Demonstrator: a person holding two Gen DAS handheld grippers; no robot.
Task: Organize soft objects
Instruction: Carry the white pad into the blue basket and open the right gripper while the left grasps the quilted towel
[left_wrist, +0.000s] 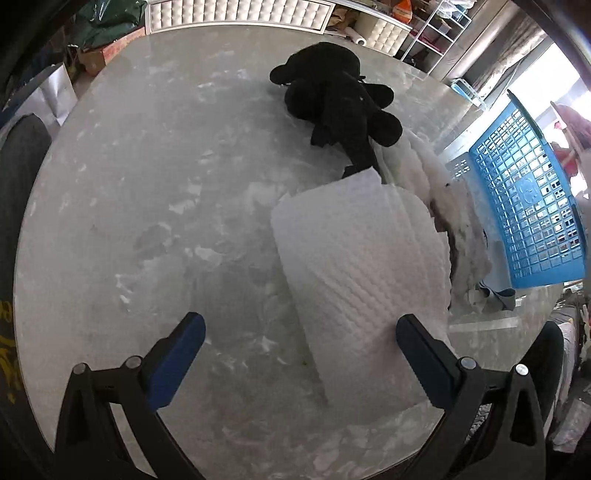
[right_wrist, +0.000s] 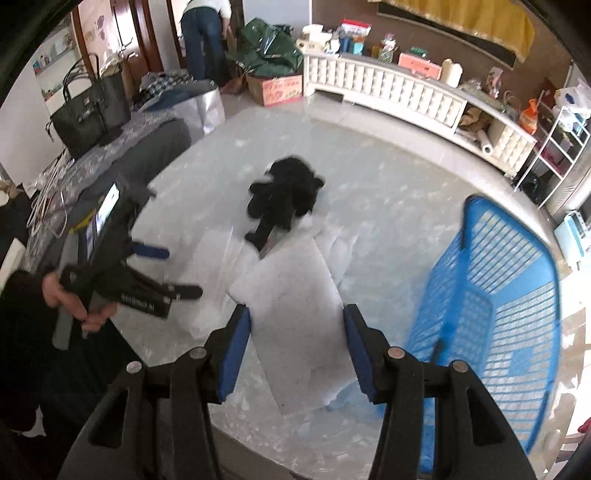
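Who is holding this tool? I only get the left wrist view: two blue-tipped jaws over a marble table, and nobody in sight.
Observer: A person's hand in a dark sleeve grips the handle of the left gripper.
Operator: Anyone else in the room?
Observer: Yes, a person in jeans stands bent over at the far end, back turned.
Operator: Where is the other tool?
Observer: The right gripper hangs beside the blue basket, with the white cloth showing between its jaws. I cannot tell whether they grip it.
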